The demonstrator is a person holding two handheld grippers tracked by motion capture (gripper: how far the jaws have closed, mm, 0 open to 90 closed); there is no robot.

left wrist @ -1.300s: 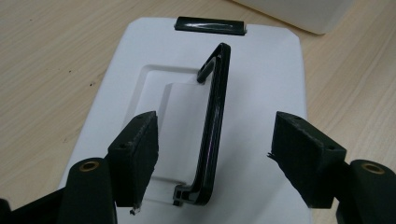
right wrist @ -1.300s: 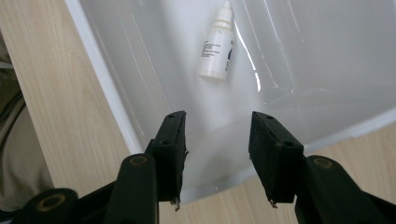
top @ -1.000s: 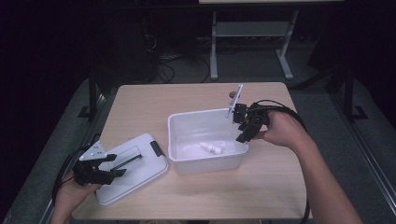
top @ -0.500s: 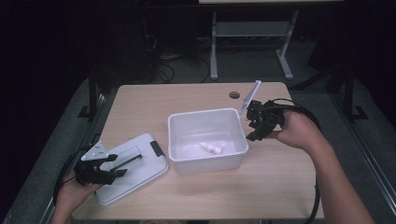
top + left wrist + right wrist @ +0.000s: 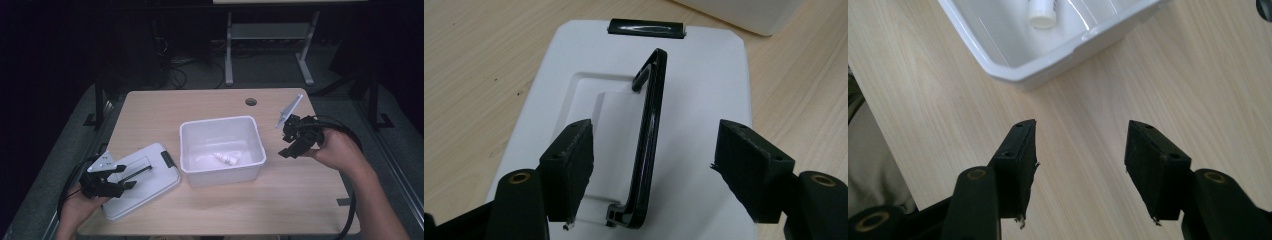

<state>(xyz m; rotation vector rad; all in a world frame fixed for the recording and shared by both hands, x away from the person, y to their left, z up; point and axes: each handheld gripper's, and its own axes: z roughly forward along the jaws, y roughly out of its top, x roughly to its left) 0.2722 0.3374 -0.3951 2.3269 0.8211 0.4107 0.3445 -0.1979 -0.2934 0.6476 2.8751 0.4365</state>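
Hovering left hand-held gripper [image 5: 654, 170] over white lid [image 5: 145, 180] lying flat on table [image 5: 200, 105] left of bin [image 5: 221, 147]; jaws spread, straddling raised black handle [image 5: 648, 145], long axis running away between pads, not pinching. Right hand-held gripper [image 5: 1078, 165] beside bin, jaws opening, nothing between.

The white bin [image 5: 1058, 55] and small bottle [image 5: 1042, 14] are cropped.

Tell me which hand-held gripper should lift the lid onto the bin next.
Left. The left hand-held gripper already hangs open astride the lid handle. The right hand-held gripper is empty over bare table, right of the bin.
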